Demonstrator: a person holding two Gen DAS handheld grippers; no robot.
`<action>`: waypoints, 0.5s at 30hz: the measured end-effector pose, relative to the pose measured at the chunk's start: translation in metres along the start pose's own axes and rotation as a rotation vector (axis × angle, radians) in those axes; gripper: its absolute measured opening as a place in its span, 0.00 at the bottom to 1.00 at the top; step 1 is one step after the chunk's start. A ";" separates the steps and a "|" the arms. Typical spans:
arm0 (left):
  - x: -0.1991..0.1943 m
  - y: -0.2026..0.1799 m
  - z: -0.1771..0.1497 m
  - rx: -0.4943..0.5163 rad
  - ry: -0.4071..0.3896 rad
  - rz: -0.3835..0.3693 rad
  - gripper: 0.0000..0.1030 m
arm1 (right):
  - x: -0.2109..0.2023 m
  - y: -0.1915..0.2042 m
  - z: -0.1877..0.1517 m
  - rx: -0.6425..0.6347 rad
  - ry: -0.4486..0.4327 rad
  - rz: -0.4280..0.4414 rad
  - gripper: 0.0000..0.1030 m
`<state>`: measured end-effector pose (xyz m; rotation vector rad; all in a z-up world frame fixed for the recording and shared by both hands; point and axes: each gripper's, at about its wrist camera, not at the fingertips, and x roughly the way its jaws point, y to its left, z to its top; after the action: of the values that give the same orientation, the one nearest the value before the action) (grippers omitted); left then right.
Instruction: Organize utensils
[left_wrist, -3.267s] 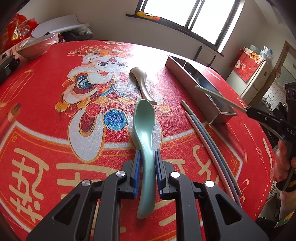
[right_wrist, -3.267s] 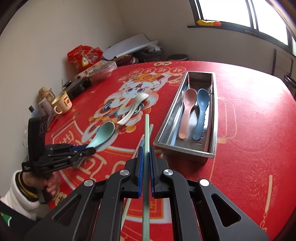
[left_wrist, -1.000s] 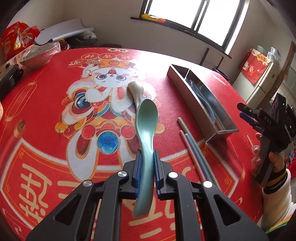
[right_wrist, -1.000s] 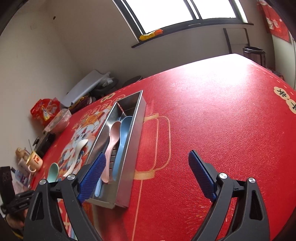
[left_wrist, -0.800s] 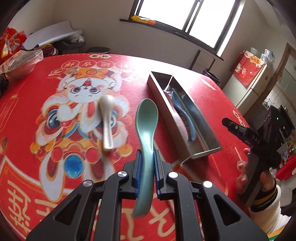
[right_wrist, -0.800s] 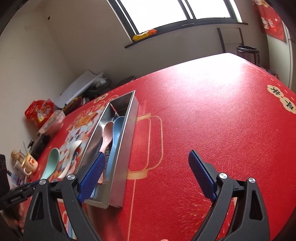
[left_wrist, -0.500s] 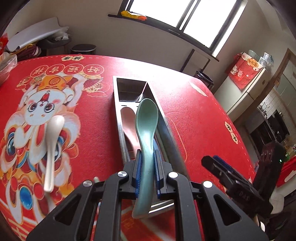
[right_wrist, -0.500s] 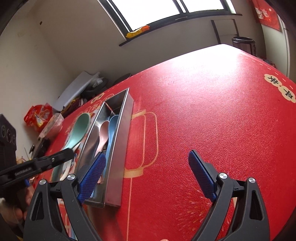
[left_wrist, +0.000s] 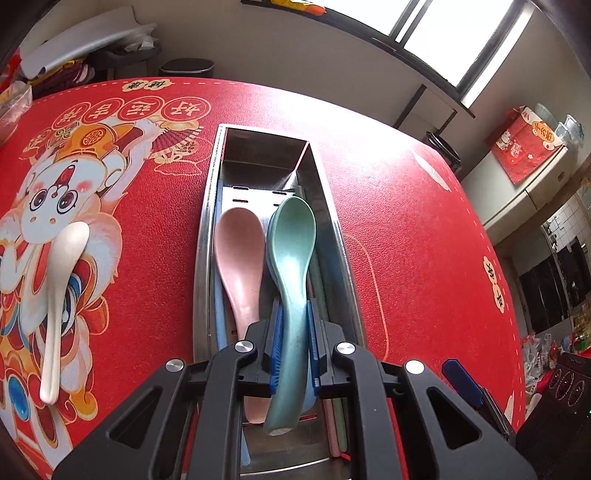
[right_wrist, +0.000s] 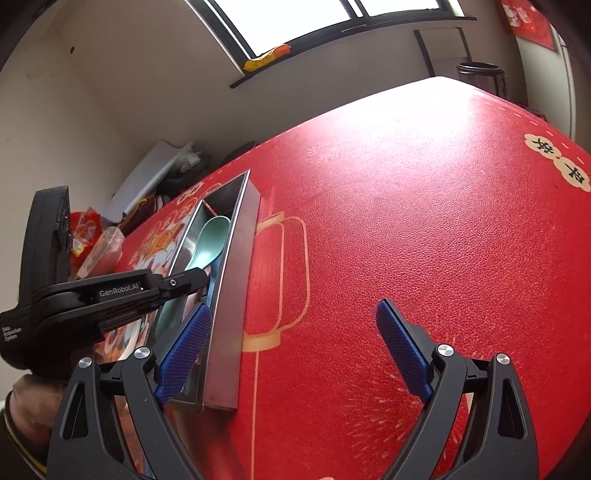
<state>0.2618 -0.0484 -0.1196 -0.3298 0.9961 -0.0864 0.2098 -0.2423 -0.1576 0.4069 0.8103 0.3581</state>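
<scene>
While the left gripper (left_wrist: 291, 345) pinches the green spoon (left_wrist: 291, 258) by its handle, lengthwise above the steel tray (left_wrist: 205, 229), the right gripper (right_wrist: 291, 347) waits spread wide, empty, beside it.

Red printed tabletop (right_wrist: 424, 229) lies bare across right of frame; long stainless-steel tray (right_wrist: 236, 280) walls block the lower left.

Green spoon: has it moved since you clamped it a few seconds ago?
Yes. The green spoon, clamped in the left gripper, has travelled from the red tablecloth beside the white spoon to over the steel tray.
</scene>
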 end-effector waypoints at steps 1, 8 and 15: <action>0.002 0.000 0.000 0.000 0.006 -0.001 0.12 | 0.000 -0.001 0.000 0.007 -0.003 -0.001 0.85; -0.001 -0.001 0.004 0.023 0.018 -0.051 0.15 | 0.003 -0.003 0.000 0.019 0.014 0.007 0.85; -0.045 0.010 0.007 0.135 -0.069 -0.063 0.28 | 0.003 -0.006 0.000 0.034 0.006 0.015 0.85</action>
<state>0.2426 -0.0277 -0.0824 -0.2385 0.9071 -0.1974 0.2127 -0.2465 -0.1619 0.4440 0.8206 0.3599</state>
